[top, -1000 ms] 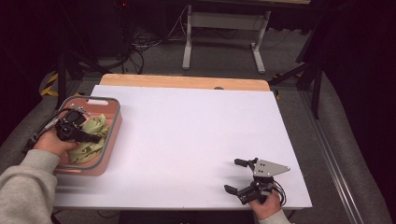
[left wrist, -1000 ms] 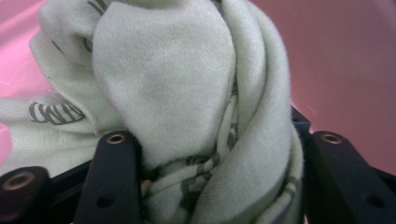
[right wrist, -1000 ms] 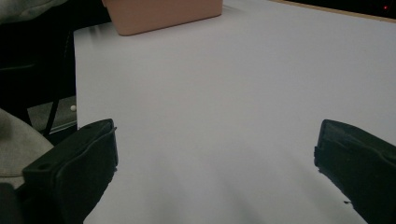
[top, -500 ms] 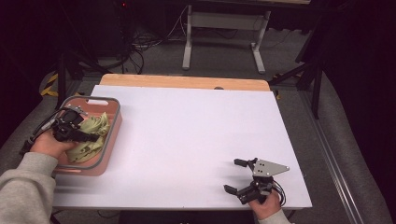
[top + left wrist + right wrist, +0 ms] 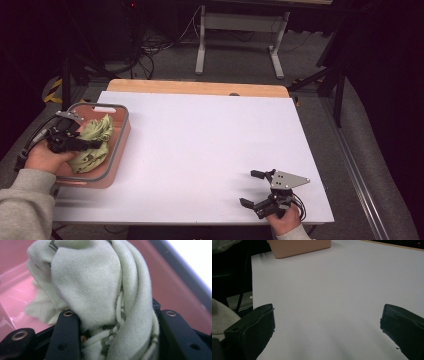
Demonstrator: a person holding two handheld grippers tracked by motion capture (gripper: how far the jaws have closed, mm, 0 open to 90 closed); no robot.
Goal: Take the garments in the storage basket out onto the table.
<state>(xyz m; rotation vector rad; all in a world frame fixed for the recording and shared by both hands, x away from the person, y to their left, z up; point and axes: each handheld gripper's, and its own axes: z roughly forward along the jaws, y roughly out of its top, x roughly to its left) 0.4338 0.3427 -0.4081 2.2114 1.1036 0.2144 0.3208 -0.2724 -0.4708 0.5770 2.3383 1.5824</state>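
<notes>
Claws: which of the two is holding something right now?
The left claw, over the pink bin, is shut on the pale green cloth. The right claw is open above bare white tabletop.

My table [image 5: 210, 145] glows bright white under overhead light, while the room around it sinks into near black. Up close, my left jaws blur dark and the cloth [image 5: 100, 290] stays sharp. My right jaws smear soft, with faint shadows beneath.

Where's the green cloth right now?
The green cloth is at the table's left edge in the high view, bunched inside the pink bin, with the left tool clamped on it. The left gripper view shows it between the jaws.
</notes>
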